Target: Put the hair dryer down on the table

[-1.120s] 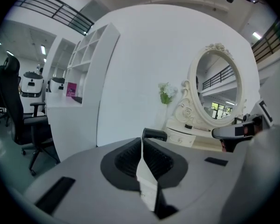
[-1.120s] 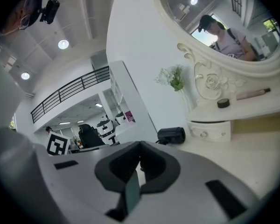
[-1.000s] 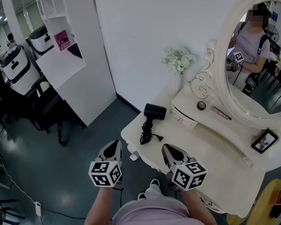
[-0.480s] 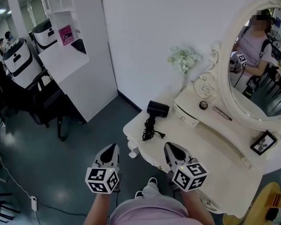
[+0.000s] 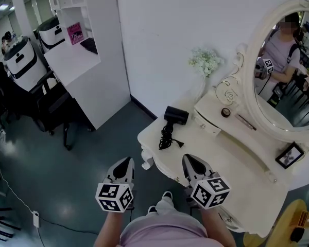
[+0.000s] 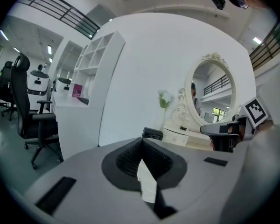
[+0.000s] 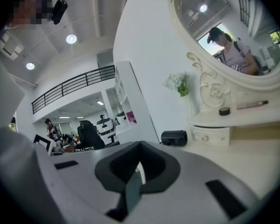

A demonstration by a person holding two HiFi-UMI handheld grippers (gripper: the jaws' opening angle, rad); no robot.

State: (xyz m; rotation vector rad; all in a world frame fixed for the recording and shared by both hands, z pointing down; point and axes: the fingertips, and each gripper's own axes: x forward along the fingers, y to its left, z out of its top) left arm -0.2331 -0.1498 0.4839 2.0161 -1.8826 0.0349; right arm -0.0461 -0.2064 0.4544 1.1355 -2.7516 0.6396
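Seemingly finished: hair dryer (image 5: 176, 115) lying on the tabletop (image 5: 232, 163), well apart from left gripper (image 5: 126, 161) and right gripper (image 5: 188, 159), both closed on nothing. Next, likely nothing but keeping clear.

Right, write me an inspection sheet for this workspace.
Surface: white table, front mostly bare.
Job's things: hair dryer lying at the table's far left corner, held by nothing.
Clutter: jar, frame, flowers.
Grippers: left gripper and right gripper both shut, empty, short of the dryer.
Cables: cord bundled beside the dryer on the table.
Surroundings: oval mirror, white shelving, office chairs.
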